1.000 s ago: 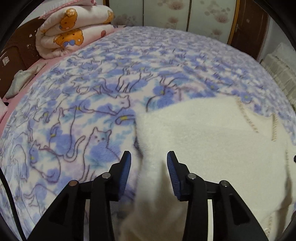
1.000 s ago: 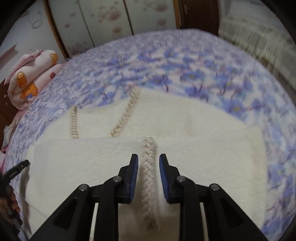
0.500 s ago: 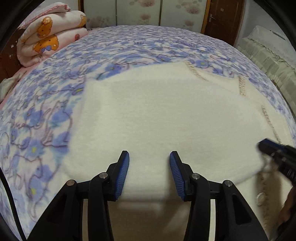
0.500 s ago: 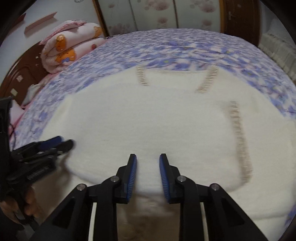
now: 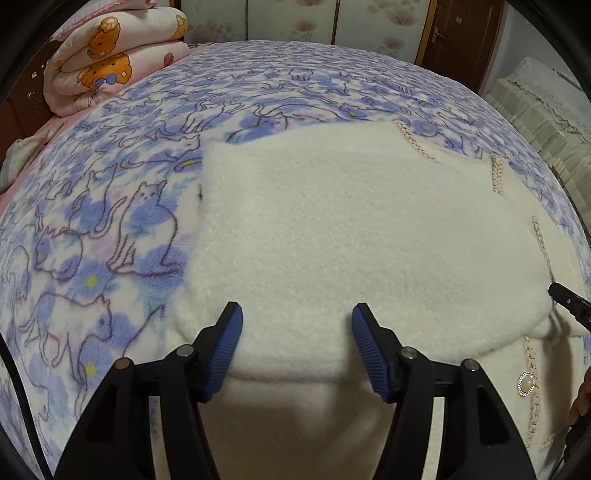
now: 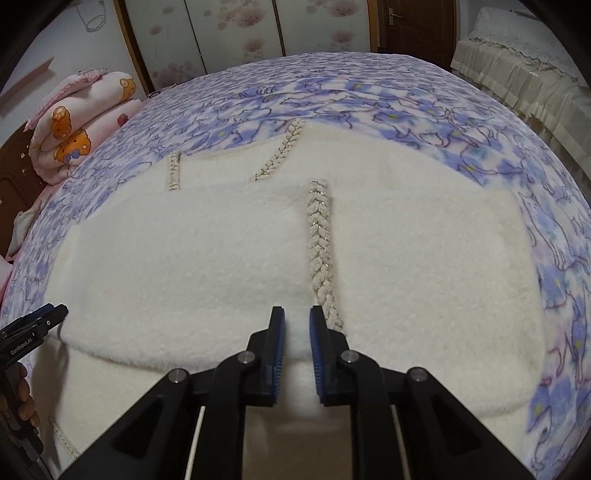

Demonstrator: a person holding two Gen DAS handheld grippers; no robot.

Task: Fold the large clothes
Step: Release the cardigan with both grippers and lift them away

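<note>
Left tool (image 5: 297, 347) gapes wide; right tool (image 6: 296, 345) is narrowly parted.

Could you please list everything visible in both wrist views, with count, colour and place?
Fleece garment: one, cream, spread on the bed with its near part folded over.
Braided trim: several strips, beige with metallic thread, running along the garment.
Button: one, pearl-like with a sparkly rim, on the garment's lower layer at the right.
Blanket: one, white with blue flowers and cat outlines, covering the bed.
Rolled quilt: one, pink with orange bears, at the bed's far left corner.
Wardrobe doors: pale with floral print, behind the bed.
Covered furniture: cream lace-edged cover, far right.
Left gripper: black with blue pads, open over the folded edge.
Right gripper: black with blue pads, nearly closed beside the trim.
</note>
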